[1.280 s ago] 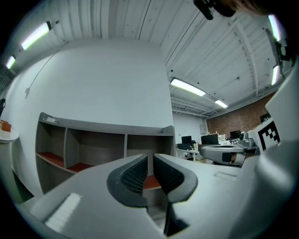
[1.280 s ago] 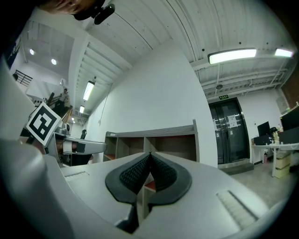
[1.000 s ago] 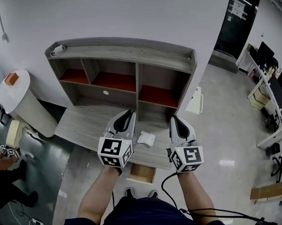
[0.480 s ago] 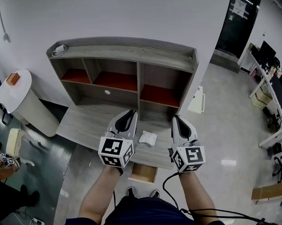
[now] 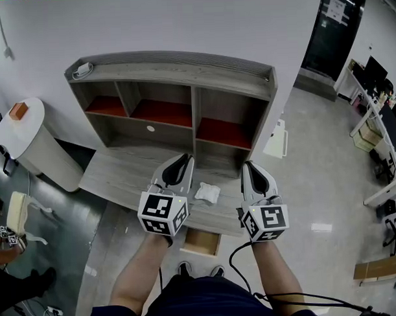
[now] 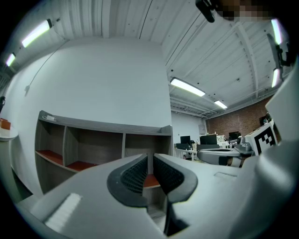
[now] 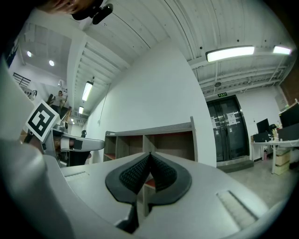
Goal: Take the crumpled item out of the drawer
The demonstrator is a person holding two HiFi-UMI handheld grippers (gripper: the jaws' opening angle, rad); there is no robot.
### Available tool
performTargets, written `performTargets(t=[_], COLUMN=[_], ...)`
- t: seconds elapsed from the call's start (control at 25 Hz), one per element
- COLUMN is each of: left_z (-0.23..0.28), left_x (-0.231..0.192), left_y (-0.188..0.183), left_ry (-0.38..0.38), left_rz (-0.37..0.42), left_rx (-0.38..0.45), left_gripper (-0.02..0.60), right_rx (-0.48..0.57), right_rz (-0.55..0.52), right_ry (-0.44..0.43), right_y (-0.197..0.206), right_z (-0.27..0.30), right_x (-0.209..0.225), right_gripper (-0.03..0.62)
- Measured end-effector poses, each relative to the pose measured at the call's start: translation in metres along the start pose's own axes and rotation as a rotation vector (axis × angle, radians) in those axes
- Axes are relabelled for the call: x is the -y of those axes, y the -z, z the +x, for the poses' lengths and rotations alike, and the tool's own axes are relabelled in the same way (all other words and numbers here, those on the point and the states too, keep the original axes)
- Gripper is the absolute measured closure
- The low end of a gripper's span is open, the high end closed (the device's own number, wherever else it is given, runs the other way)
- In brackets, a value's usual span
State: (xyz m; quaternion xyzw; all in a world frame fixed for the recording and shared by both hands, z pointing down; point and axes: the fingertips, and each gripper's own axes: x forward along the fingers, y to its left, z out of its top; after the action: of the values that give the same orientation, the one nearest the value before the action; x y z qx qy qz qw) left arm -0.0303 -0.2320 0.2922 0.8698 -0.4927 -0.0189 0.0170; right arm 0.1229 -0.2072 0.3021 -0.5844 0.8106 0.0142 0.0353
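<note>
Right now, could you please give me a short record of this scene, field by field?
Crumpled white item: lies on the desk top, between the two grippers, touched by neither
Drawer: pulled open below the desk's front edge; the part that shows looks bare
Left gripper: jaws a narrow gap apart, nothing between them
Right gripper: jaws together, holding nothing
Shelf unit: stands at the back of the desk

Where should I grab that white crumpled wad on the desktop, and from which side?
Pinch the crumpled wad across its raised middle folds, coming down from above: it lies low on the desktop, so a sideways approach would probably just push it.
</note>
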Motion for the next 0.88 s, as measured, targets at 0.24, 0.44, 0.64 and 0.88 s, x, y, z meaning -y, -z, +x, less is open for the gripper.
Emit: performTargets(t=[0.24,0.44,0.64,0.88], left_z=[-0.001,0.000,-0.002,0.002], left_x=[0.004,0.007,0.010,0.016], left_y=[0.000,0.000,-0.002,0.001], left_ry=[0.002,0.002,-0.003,-0.006], left_rz=[-0.001,0.002,0.008,0.006], left_rx=[-0.004,-0.007,-0.007,-0.007], left_gripper=[0.543,0.543,0.543,0.543], right_rx=[0.001,0.002,0.007,0.007], right_rz=[0.000,0.001,0.006,0.005], right_ry=[-0.003,-0.008,-0.014,-0.017], right_y=[-0.002,-0.003,-0.005,-0.004], right_z=[-0.003,-0.004,-0.006,-0.009], right_x=[0.002,0.004,0.005,0.013], right_gripper=[0.588,0.588,0.588,0.588])
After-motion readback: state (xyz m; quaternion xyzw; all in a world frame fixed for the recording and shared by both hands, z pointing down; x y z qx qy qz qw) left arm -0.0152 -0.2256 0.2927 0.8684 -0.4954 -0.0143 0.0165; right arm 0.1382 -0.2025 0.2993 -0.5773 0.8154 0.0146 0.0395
